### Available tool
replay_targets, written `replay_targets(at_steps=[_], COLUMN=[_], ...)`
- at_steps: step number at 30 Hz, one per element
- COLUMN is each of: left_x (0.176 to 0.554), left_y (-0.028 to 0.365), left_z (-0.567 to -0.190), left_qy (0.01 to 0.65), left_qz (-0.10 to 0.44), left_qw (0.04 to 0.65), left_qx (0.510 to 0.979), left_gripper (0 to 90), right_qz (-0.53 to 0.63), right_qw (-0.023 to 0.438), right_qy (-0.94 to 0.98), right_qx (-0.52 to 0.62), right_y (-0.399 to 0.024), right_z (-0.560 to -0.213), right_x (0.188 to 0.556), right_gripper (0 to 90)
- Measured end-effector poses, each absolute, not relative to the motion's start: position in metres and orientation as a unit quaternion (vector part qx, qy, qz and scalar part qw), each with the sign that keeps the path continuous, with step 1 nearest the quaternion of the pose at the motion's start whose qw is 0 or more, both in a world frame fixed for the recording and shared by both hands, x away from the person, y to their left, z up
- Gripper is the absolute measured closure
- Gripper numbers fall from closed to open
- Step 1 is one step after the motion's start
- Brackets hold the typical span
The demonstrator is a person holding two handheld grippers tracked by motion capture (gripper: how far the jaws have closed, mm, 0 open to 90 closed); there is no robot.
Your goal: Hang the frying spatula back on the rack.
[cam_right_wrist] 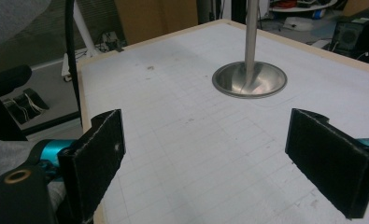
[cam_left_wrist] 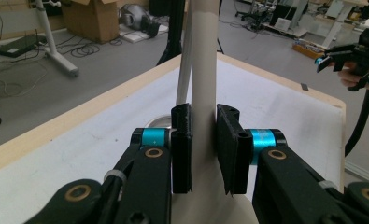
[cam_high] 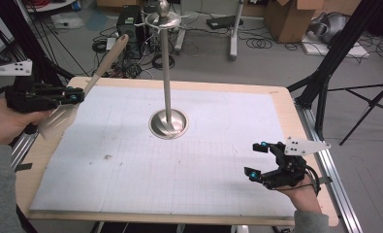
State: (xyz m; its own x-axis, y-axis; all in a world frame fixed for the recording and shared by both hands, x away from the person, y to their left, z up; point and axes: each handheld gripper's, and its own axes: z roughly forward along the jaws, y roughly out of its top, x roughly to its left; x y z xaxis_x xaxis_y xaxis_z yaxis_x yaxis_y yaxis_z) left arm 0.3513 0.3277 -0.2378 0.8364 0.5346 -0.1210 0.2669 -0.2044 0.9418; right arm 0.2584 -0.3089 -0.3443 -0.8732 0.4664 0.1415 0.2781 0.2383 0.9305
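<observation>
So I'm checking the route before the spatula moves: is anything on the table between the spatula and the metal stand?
Nothing visible: the spatula, clamped in the left gripper, has only bare mat between it and the stand.

The left gripper [cam_high: 75,97] is clamped tight and raised; the right gripper [cam_high: 257,160] rests low, jaws wide.

The right gripper [cam_right_wrist: 205,156], its two black jaws spread wide with nothing between them, hangs over the white gridded mat [cam_right_wrist: 182,140] of a wood-edged table [cam_right_wrist: 81,74]; ahead, a metal stand's round base [cam_right_wrist: 250,80] rests on the mat, its slim pole [cam_right_wrist: 251,28] rising upright
</observation>
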Motion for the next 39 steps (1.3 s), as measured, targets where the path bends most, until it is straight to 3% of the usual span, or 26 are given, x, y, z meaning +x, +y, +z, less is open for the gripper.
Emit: replay_targets(at_steps=[39], left_x=[0.364], left_y=[0.311], left_z=[-0.219], left_qy=[0.258], left_qz=[0.112], left_qw=[0.588], left_qx=[0.758], left_gripper=[76.1], right_qz=[0.59], right_qw=[0.08], right_qy=[0.768], right_qx=[0.235], right_y=[-0.317], right_z=[-0.341], right_x=[0.255], right_gripper=[11.2])
